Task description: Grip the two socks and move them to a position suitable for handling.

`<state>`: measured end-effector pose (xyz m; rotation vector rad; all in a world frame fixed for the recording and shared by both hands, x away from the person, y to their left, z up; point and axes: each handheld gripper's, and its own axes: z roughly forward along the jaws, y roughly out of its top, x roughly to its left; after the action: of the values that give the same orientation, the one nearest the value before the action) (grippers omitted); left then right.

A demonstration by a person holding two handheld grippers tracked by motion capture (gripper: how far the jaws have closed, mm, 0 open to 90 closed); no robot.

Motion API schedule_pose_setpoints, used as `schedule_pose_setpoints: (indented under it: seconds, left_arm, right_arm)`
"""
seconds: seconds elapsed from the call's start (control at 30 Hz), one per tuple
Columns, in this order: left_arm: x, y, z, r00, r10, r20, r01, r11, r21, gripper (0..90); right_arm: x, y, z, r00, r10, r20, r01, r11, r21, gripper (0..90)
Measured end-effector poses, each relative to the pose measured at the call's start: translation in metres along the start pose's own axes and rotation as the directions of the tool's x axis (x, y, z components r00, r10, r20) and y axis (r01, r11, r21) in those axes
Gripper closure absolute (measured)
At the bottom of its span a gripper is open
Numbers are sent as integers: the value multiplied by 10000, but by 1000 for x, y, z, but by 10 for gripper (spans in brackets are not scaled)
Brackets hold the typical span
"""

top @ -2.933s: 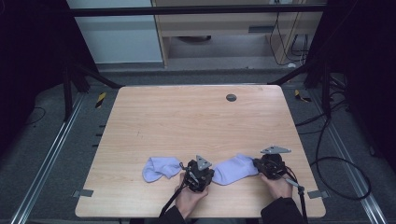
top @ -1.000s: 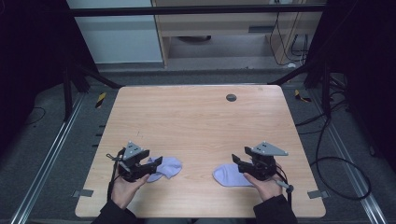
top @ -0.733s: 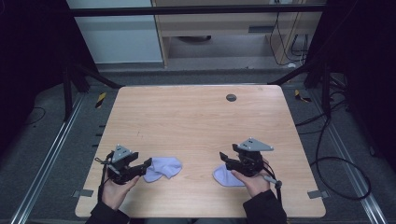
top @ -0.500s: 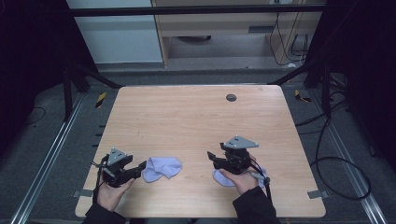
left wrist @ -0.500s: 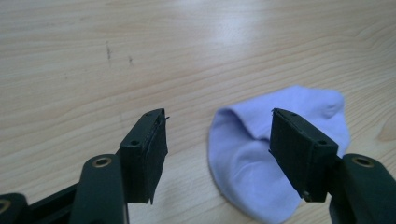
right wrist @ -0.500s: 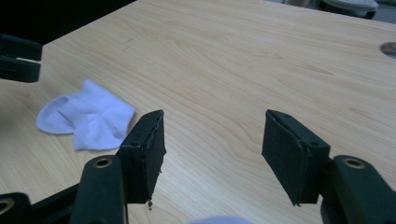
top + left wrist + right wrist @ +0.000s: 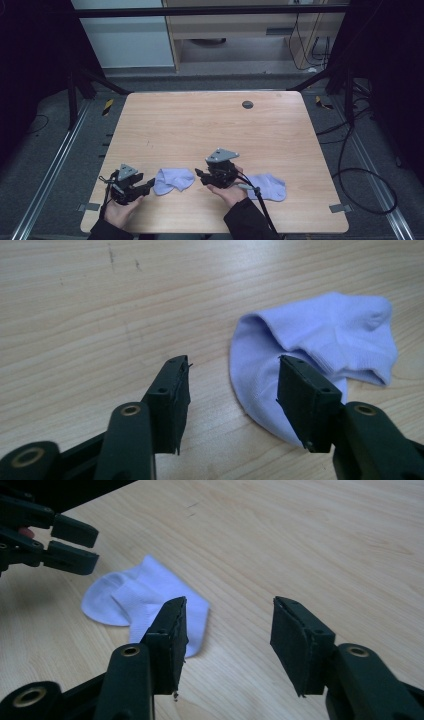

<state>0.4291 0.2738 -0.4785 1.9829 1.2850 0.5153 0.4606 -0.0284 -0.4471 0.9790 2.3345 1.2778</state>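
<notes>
We are pairing two pale-blue socks on the table (image 7: 210, 120). Both lie near its front edge, one sock (image 7: 173, 180) left of centre, the other sock (image 7: 267, 186) to its right. Our left hand-held gripper (image 7: 145, 187) and right hand-held gripper (image 7: 200, 176) flank the left sock, jaws apart, having just narrowed, nothing between them. Next, we judge, comes pinching that sock's edges. No readable writing.

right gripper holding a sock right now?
No. In the right gripper view the right gripper has its jaws apart over bare table, with the sock lying beyond them.
</notes>
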Motion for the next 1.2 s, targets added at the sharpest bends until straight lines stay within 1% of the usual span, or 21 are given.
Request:
schedule_pose_setpoints:
  seconds: [0.23,0.4,0.5,0.67,0.8,0.83,0.93,1.1,1.2]
  left_arm:
    - [-5,-2,6,9995,302,74,-304,9990,342,531]
    - [-10,-3,10,9994,343,82,-347,9978,556,575]
    - [-12,-3,13,9988,472,140,-482,9957,789,609]
    - [-15,-3,16,9988,463,138,-474,9943,951,658]
    - [-15,-3,16,9986,507,170,-522,9933,1031,710]
    - [-16,-3,17,9985,511,171,-526,9932,1042,722]
    - [-16,-2,17,9987,457,208,-477,9930,1076,759]
    - [-17,-2,18,9984,450,334,-485,9923,1140,826]
    - [-17,-1,18,9984,441,344,-478,9920,1168,844]
  right_arm:
    - [20,-1,26,9982,-281,-526,301,9988,383,540]
    - [31,-6,40,9956,-557,-750,612,9954,732,569]
    - [34,-9,47,9941,-627,-889,708,9933,909,585]
    - [40,-14,58,9920,-650,-1084,782,9893,1229,600]
    - [44,-18,66,9896,-823,-1178,997,9835,1509,620]
    - [45,-19,68,9890,-884,-1185,1062,9824,1539,634]
    - [46,-19,70,9886,-856,-1237,1043,9826,1535,696]
    - [48,-18,71,9870,-733,-1427,966,9817,1639,851]
    - [47,-16,70,9873,-575,-1481,836,9808,1761,874]
